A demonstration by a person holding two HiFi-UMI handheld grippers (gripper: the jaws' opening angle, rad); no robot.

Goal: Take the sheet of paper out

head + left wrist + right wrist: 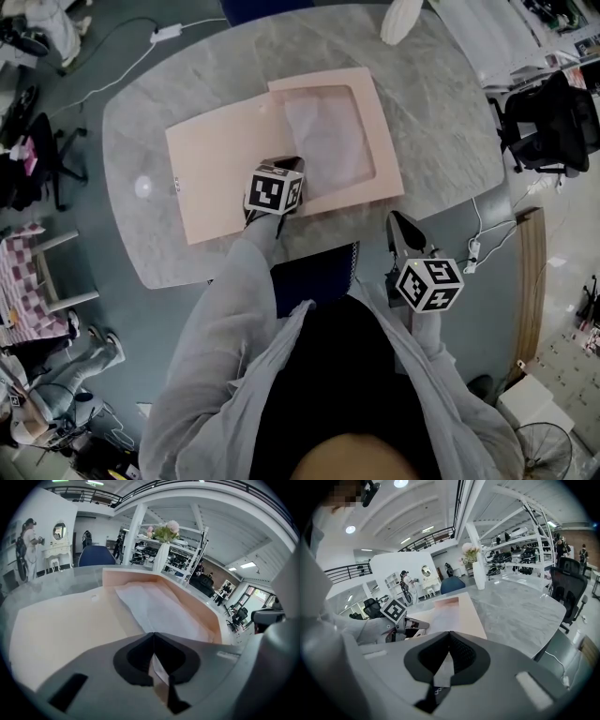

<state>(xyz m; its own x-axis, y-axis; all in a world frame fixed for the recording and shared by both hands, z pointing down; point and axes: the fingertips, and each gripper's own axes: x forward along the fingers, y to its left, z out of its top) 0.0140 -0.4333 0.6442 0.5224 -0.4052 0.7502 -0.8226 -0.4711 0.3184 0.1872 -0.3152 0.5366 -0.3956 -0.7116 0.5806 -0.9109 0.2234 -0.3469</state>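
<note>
The left gripper (153, 639) has its jaws pinching a corner of the white paper sheet (154, 606), with the pink card folder (65, 630) spreading ahead; the right gripper (449, 635) has its jaws closed and empty.

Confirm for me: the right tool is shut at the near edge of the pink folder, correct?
No. The left tool is shut at the near edge of the pink folder; the head view shows the right tool held clear of it.

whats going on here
A person at a table works on an open pink folder with two hand-held grippers. The left hand-held gripper is shut on what looks like the near edge of the white sheet, which lies inside the folder. The right hand-held gripper is shut and empty, by the table's near edge.
</note>
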